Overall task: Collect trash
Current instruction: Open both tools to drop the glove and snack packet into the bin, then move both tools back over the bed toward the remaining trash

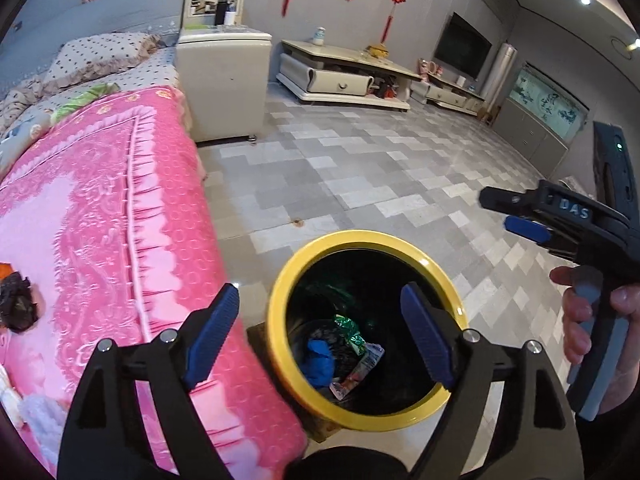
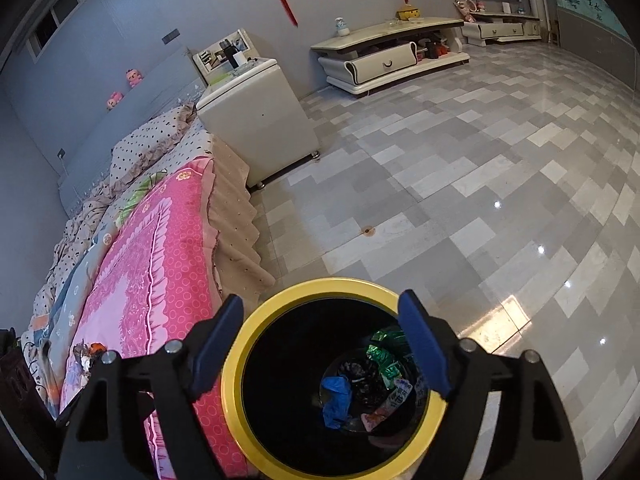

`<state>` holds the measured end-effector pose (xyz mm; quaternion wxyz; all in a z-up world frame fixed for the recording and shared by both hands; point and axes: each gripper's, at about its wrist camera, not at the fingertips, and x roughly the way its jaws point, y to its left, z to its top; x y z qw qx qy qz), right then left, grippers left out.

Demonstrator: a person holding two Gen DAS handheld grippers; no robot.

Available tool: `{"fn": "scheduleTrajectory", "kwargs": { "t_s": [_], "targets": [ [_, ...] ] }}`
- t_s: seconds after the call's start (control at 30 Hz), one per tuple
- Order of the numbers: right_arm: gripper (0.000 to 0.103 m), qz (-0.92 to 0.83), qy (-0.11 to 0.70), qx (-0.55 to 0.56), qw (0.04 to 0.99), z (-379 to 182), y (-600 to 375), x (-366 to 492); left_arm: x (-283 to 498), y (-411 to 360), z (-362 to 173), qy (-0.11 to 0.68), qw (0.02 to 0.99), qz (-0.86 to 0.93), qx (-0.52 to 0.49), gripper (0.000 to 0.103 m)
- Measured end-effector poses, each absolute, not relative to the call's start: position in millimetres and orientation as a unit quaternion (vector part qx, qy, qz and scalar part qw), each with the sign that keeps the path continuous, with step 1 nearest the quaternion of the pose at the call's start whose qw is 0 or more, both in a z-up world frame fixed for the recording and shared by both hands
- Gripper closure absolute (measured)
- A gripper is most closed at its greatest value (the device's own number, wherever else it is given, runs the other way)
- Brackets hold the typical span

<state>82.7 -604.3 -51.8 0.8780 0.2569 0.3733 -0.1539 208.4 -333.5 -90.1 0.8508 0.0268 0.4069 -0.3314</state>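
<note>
Below both grippers stands a round bin with a yellow rim and a dark inside (image 1: 276, 344), set on the grey tiled floor (image 1: 360, 168) just beside the bed with the pink patterned blanket (image 1: 100, 208). Down at its bottom lie a crumpled blue piece (image 2: 336, 396), a shiny green wrapper (image 2: 382, 356), a white printed packet (image 2: 396, 394) and some dark scraps.

From the left wrist view, the left gripper (image 1: 320, 336) hangs over the bin's mouth with its blue-padded jaws spread wide and nothing between them. To its right, a hand grips the handle of the right gripper (image 1: 510, 216), whose fingers point towards the bin.

From the right wrist view, the right gripper (image 2: 320, 344) is likewise splayed wide and empty above the opening, its left finger over the rim on the bed side and its right finger over the far rim.

Left of the left gripper, on the blanket, a dark crumpled wrapper (image 1: 18, 300) lies well apart from the bin.
</note>
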Motion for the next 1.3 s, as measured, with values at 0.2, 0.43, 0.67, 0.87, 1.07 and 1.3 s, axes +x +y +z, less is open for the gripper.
{"fn": "scheduleTrajectory", "kwargs": {
  "t_s": [0.2, 0.43, 0.67, 0.87, 1.07, 1.3],
  "targets": [
    [0.014, -0.132, 0.349, 0.237, 0.897, -37.7, -577.9, 81.5, 219.0, -277.3, -87.9, 0.402, 0.871, -0.281, 0.027, 0.022],
    [0.011, -0.090, 0.333, 0.204, 0.916, -18.2, -525.6, 93.7, 232.2, -196.0, -81.0, 0.391, 0.895, -0.214, 0.017, 0.021],
    [0.010, -0.058, 0.331, 0.170, 0.926, -2.7, -466.9, 108.6, 246.7, -110.2, -74.0, 0.382, 0.912, -0.146, 0.000, 0.021],
    [0.008, -0.018, 0.347, 0.144, 0.926, 1.0, -413.7, 123.9, 256.7, -40.9, -66.7, 0.375, 0.922, -0.092, -0.001, 0.020],
    [0.008, 0.037, 0.384, 0.110, 0.916, -6.9, -351.7, 138.9, 273.4, 21.8, -68.0, 0.372, 0.927, -0.042, 0.006, 0.020],
    [0.008, 0.084, 0.414, 0.066, 0.904, -28.9, -283.0, 146.3, 295.1, 86.2, -81.7, 0.380, 0.925, 0.004, 0.008, 0.020]
  ]
}}
